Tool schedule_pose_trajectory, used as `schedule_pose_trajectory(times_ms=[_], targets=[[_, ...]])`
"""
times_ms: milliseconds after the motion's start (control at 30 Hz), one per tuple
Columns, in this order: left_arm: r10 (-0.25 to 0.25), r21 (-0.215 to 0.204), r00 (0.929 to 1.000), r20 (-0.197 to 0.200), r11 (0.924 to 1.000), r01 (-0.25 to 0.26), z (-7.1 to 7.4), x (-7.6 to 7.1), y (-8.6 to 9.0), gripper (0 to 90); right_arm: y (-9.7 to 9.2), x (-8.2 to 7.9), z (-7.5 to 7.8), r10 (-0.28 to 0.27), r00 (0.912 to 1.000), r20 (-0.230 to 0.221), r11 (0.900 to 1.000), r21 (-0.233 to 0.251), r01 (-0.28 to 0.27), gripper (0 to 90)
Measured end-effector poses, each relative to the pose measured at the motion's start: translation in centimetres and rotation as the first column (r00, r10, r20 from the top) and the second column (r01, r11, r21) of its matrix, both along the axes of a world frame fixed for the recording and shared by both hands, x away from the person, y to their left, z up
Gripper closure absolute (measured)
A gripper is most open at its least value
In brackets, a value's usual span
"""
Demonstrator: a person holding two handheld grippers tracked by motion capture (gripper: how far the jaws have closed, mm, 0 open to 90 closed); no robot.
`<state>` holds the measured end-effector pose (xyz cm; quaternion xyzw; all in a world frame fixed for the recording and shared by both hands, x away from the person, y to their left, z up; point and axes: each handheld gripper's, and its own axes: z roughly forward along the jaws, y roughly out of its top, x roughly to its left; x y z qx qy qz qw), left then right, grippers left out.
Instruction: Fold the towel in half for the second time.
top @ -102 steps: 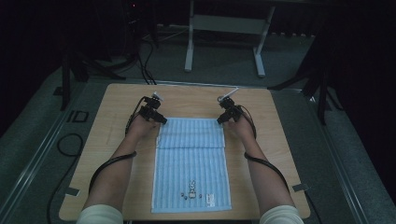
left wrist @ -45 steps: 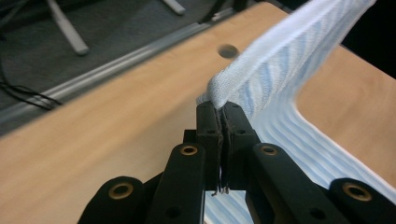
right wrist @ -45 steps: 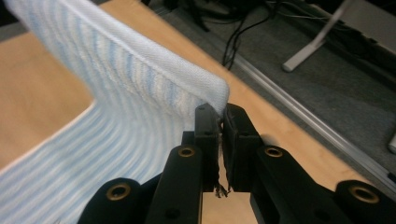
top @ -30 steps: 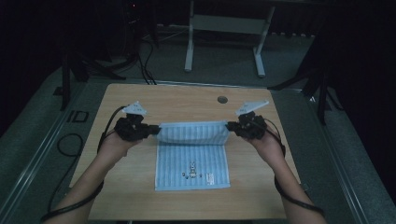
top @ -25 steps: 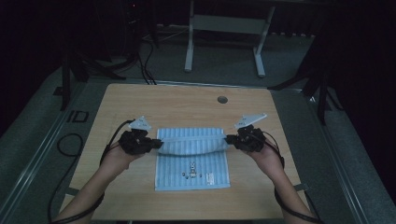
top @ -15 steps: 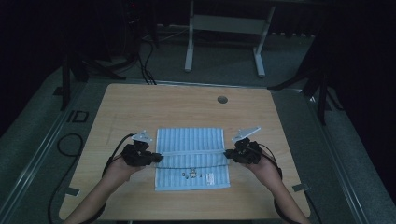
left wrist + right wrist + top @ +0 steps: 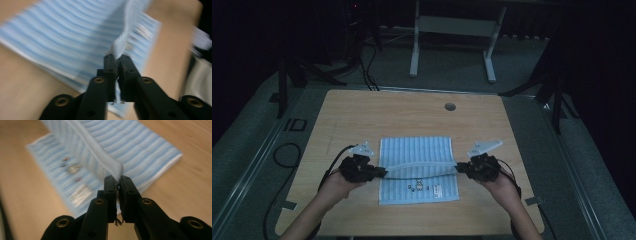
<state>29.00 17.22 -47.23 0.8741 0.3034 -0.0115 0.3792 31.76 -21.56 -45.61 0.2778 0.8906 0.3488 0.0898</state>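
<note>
A blue-and-white striped towel lies near the middle of the wooden desk, towards the person's side, its far part folded over towards the person so that the folded edge hangs as a pale band across the cloth; the left claw sits at the towel's left edge and the right claw at its right edge, each holding one end of that raised band, the band sagging a little between them; in the left gripper view the left claw pinches a white hem corner of the towel between its black pads, and its jaws have just been opening slightly with the cloth still between them; in the right gripper view the right claw is clenched on the rolled hem of the towel, the fabric rising from the pads; a small printed motif and label show on the lower layer near the person's edge; both hands rest low over the desk.
</note>
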Motion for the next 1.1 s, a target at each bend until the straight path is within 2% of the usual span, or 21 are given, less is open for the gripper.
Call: schedule_pose_trajectory(times_ms=[33, 67, 100, 167, 267, 300, 367, 400, 433, 467, 633, 667, 733, 767, 867, 933, 1033, 1100], targets=[[-0.034, 0.015, 0.9991, -0.026, 0.9993, 0.034, -0.8, -1.6, -0.3, 70.1, -0.8, -2.3, -1.0, 0.03, 0.9987, -0.041, 0.9993, 0.026, -0.029, 73.4], [-0.034, 0.015, 0.9991, -0.026, 0.9993, 0.034, -0.8, -1.6, -0.3, 68.0, -1.2, -3.1, -1.7, 0.015, 0.9982, -0.058, 0.9995, 0.027, -0.014, 72.0], [-0.041, 0.012, 0.9981, -0.046, 0.9991, 0.042, -1.6, -2.2, -0.1, 66.1, -1.6, -3.6, -2.3, -0.001, 0.9964, -0.084, 0.9996, 0.027, 0.004, 68.6], [-0.02, 0.017, 0.9977, -0.065, 0.9996, 0.021, -2.4, -2.2, 0.4, 64.1, -2.5, -4.3, -3.3, -0.035, 0.992, -0.121, 0.999, 0.023, 0.038, 67.3], [0.005, 0.015, 0.9967, -0.081, 0.9999, -0.004, -3.0, -2.0, 0.8, 61.6, -3.3, -4.6, -3.8, -0.061, 0.9884, -0.139, 0.9972, 0.034, 0.066, 64.6], [0.027, 0.028, 0.9952, -0.094, 0.9993, -0.024, -3.6, -1.6, 1.1, 61.6, -3.6, -4.5, -3.9, -0.076, 0.9879, -0.135, 0.9963, 0.029, 0.081, 64.4], [0.045, 0.043, 0.9942, -0.098, 0.9982, -0.041, -4.0, -1.2, 1.3, 59.1, -3.9, -4.1, -3.9, -0.083, 0.9859, -0.146, 0.9955, 0.033, 0.088, 62.7], [0.059, 0.061, 0.9948, -0.082, 0.9966, -0.055, -4.0, -1.1, 1.3, 58.6, -3.9, -3.9, -3.9, -0.085, 0.9867, -0.139, 0.9957, 0.024, 0.089, 61.8], [0.059, 0.061, 0.9948, -0.082, 0.9966, -0.055, -4.0, -1.1, 1.3, 57.3, -3.9, -3.6, -4.0, -0.092, 0.987, -0.132, 0.9954, 0.015, 0.095, 61.4], [0.073, 0.092, 0.995, -0.068, 0.9935, -0.067, -4.1, -0.7, 1.3, 54.6, -3.8, -3.2, -4.0, -0.089, 0.9871, -0.133, 0.9958, 0.011, 0.091, 61.0], [0.088, 0.087, 0.9935, -0.073, 0.9929, -0.081, -4.2, 0.4, 1.6, 54.6, -3.3, -1.6, -4.0, -0.08, 0.9897, -0.119, 0.9967, 0.001, 0.081, 58.1], [0.096, 0.086, 0.9932, -0.065, 0.9922, -0.09, -4.2, 1.0, 1.8, 54.6, -2.8, -0.4, -3.9, -0.091, 0.9901, -0.107, 0.9959, -0.01, 0.09, 57.8], [0.102, 0.089, 0.9927, -0.065, 0.9914, -0.096, -4.2, 1.4, 1.9, 54.6, -2.4, 0.5, -4.0, -0.095, 0.9898, -0.106, 0.9955, -0.016, 0.094, 56.2], [0.094, 0.102, 0.9949, -0.038, 0.9908, -0.089, -4.0, 2.0, 1.9, 54.6, -2.2, 1.1, -4.0, -0.102, 0.9902, -0.096, 0.9948, -0.016, 0.101, 55.8], [0.101, 0.084, 0.9945, -0.028, 0.9916, -0.098, -4.0, 2.6, 1.9, 50.9, -1.5, 2.3, -4.3, -0.104, 0.9913, -0.081, 0.9943, -0.032, 0.102, 54.1], [0.109, 0.11, 0.9938, -0.02, 0.9882, -0.106, -4.0, 3.6, 2.0, 50.3, -1.3, 3.2, -4.5, -0.11, 0.9905, -0.082, 0.9938, -0.025, 0.108, 54.0], [0.126, 0.124, 0.9915, -0.034, 0.9849, -0.121, -4.2, 4.4, 2.2, 47.4, -1.1, 4.2, -4.6, -0.129, 0.9888, -0.074, 0.9912, -0.038, 0.127, 54.0], [0.138, 0.152, 0.9901, -0.026, 0.9794, -0.132, -4.5, 5.4, 2.2, 47.4, -0.9, 5.8, -4.5, -0.138, 0.9879, -0.07, 0.9893, -0.057, 0.135, 53.7]])
